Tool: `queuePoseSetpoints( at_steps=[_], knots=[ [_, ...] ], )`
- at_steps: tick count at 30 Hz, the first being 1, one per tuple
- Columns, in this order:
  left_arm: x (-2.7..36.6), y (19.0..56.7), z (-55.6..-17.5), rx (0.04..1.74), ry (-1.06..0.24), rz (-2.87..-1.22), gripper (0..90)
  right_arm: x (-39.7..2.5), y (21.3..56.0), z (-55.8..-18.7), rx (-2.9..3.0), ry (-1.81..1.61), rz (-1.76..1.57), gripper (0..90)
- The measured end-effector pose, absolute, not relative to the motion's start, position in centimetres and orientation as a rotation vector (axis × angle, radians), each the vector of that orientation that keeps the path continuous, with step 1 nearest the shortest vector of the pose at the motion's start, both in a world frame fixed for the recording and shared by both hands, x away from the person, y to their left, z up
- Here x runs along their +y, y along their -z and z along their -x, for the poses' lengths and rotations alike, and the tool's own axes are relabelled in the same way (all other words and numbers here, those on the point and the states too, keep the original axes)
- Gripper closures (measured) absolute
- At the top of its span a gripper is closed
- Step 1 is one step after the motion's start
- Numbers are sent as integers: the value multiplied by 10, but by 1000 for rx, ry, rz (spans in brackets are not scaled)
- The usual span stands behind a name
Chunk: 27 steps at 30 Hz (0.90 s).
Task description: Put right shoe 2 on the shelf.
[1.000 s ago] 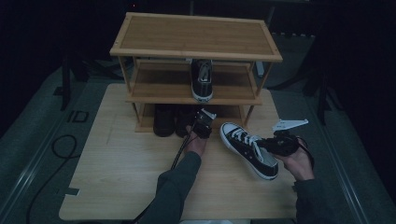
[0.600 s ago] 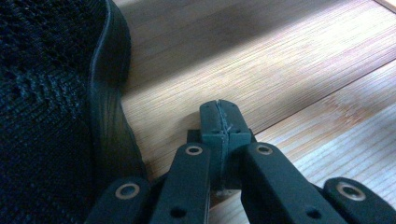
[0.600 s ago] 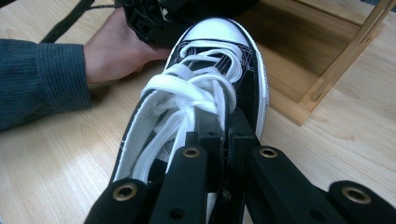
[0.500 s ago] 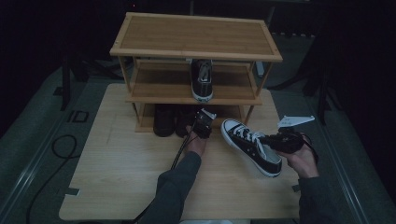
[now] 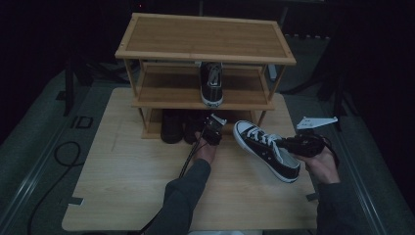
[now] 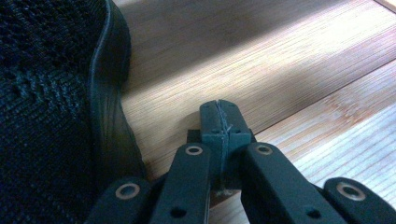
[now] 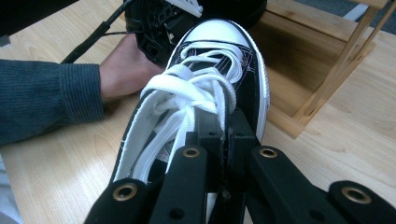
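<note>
Setting: a bamboo shoe rack [image 5: 205, 36] stands at the upper centre of the high view on a pale wooden table [image 5: 117, 186], with dark surroundings on all sides.

Right gripper: the right gripper [image 5: 296, 145], held in a hand at the right of the high view, grips a black-and-white sneaker [image 5: 266, 149] by the side wall of its collar. In the right gripper view the two black jaws stand pressed together on that canvas edge, beside the white laces.

Sneaker in hand: it lies just right of centre in the high view, white toe cap pointing to the upper left toward the rack's lower right post. Whether its sole rests on the table or hangs just above cannot be told.

Left gripper: the left gripper [image 5: 213, 131] sits at the centre of the high view, at the front edge of the rack's bottom shelf. In the left gripper view its jaws are closed on each other with nothing between them, tips low over the wood grain.

Dark shoes: a black pair [image 5: 182, 126] stands on the bottom shelf; one knitted black shoe occupies the left of the left gripper view, just beside the closed jaws.

Middle shelf: a matching sneaker [image 5: 212, 83] stands there, toe facing the camera.

Sleeves: grey, entering from the bottom edge.
</note>
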<state>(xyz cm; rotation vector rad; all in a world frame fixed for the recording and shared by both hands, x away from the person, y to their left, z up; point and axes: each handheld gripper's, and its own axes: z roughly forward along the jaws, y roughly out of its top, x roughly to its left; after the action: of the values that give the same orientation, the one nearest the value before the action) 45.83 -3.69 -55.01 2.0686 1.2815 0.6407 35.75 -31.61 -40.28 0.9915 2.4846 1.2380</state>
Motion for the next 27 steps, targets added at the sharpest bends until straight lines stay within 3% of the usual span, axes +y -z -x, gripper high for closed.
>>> queuePoseSetpoints(
  at_steps=[27],
  knots=[
    [-37, 550, -459, 1285, -648, -2058, 900, -312, 376, -362, 2497, -1241, -929, 881]
  ],
)
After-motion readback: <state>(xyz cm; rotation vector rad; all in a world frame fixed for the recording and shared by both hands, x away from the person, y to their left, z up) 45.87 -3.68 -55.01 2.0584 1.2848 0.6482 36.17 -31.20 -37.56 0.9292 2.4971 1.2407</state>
